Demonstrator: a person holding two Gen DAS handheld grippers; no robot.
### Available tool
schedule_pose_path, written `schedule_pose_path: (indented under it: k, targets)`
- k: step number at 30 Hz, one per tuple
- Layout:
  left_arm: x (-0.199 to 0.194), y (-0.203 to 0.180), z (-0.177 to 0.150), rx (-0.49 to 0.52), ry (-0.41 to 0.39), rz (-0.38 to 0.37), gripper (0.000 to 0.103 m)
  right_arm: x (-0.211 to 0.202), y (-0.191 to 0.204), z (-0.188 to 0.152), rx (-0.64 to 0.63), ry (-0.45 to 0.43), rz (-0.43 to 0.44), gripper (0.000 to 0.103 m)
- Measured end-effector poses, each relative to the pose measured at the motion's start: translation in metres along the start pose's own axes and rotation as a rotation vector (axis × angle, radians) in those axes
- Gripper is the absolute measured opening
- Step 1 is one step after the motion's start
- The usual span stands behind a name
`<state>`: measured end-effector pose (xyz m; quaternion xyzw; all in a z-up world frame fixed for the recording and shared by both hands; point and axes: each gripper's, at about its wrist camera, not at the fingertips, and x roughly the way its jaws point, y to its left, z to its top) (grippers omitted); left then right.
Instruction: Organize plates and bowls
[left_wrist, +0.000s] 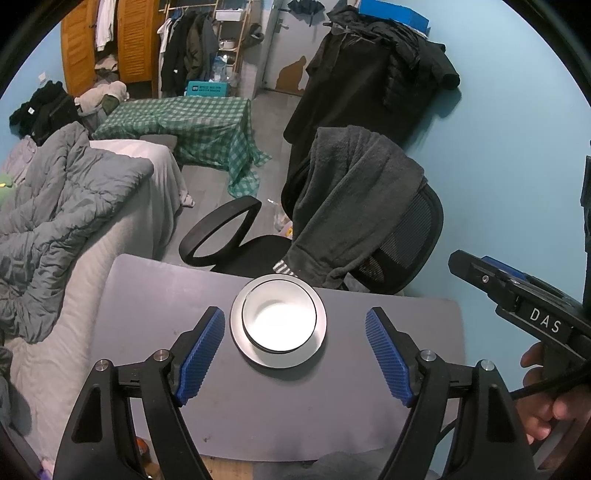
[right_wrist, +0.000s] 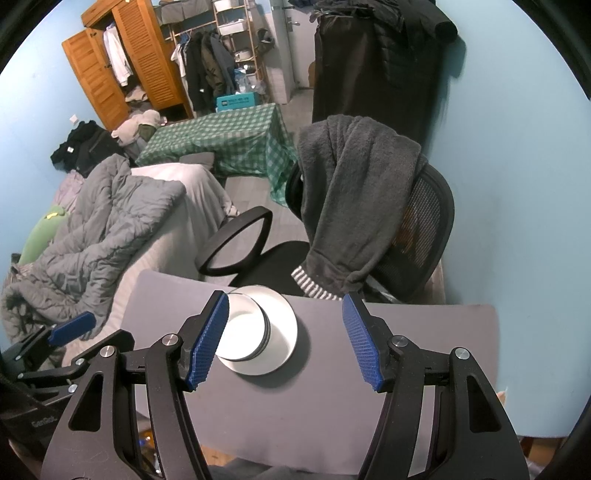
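Note:
A white bowl (left_wrist: 279, 319) with a dark rim sits inside a white plate (left_wrist: 321, 332) on the grey table (left_wrist: 147, 314). My left gripper (left_wrist: 295, 354) is open and empty, just short of the stack, with its blue pads (left_wrist: 201, 354) on either side. In the right wrist view the bowl (right_wrist: 243, 328) and plate (right_wrist: 282, 332) lie ahead and left. My right gripper (right_wrist: 284, 341) is open and empty above the table (right_wrist: 406, 332); its left pad (right_wrist: 208, 339) overlaps the bowl's edge in view.
A black office chair (left_wrist: 406, 236) draped with a grey towel (left_wrist: 351, 199) stands against the table's far edge. A bed with a grey duvet (left_wrist: 55, 221) lies to the left. The blue wall (left_wrist: 517, 147) runs along the right. The right gripper's body (left_wrist: 535, 314) shows at the right.

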<state>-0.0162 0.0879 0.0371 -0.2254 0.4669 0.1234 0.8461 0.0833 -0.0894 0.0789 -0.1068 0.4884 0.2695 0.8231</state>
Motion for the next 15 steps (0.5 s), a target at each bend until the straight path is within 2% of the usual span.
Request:
schedule_pose_path:
  k: [15]
  targets:
    - [-0.0013,-0.0006,-0.0070,-0.019,0.015,0.013,0.080,0.0007,-0.0015,0.0014,0.000,0.000,-0.002,0.063]
